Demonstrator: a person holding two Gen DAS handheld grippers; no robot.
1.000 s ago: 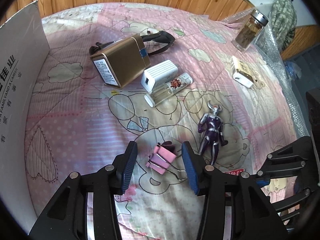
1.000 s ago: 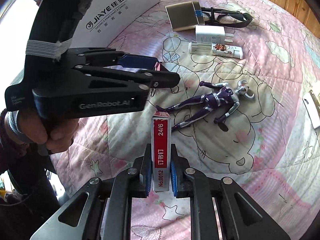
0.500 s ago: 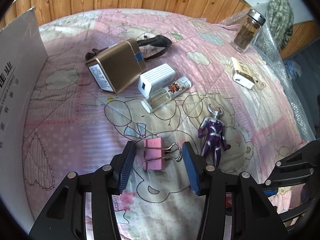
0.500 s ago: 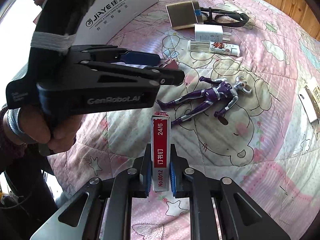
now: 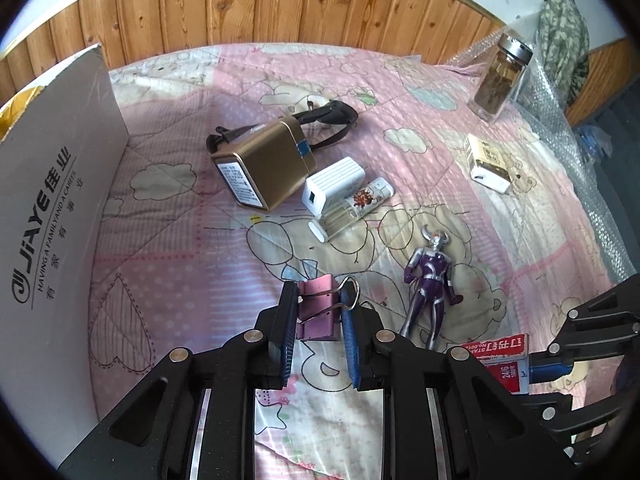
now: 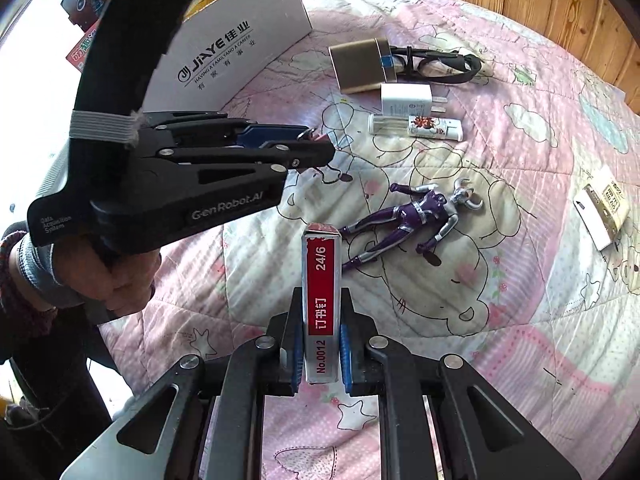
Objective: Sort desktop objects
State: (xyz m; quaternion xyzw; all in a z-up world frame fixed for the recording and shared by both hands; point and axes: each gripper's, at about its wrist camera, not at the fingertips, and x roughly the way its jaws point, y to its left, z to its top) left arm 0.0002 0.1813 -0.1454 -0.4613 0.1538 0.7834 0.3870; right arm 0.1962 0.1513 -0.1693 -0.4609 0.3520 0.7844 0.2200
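Pink clip: binder clip (image 5: 318, 312), pinched between my left gripper (image 5: 319, 334) pads; my jaws had just been closing, with the clip between them, and both blue pads now pressed its sides.
Clip vs fingers: body sat between the pads near the tips; one wire handle looped out past the right pad (image 5: 349, 336), the far end of the clip poking beyond the tips.
Clip height: I could not tell whether it had left the quilt (image 5: 168, 248) or was resting on it.
Why held so: gripping across the flat sides probably kept the spring clip from rolling out.
Staple box: red-and-white box (image 6: 321, 304), clamped on its narrow sides by my right gripper (image 6: 321, 344), pads pressed tight against it, most of the box sticking out past the tips, above the quilt.
Why both loaded: I judged both stationery items were meant for one place, likely the white carton (image 5: 52, 216) standing at the left edge.
Left on quilt: figure (image 5: 430, 284), just beside the clip; gold box (image 5: 264, 168), charger (image 5: 334, 184) and vial (image 5: 352, 208) clustered farther off; jar (image 5: 500, 76) and small pack (image 5: 488, 164) well apart to the right.
Risk: wire handle could snag the quilt on lifting.
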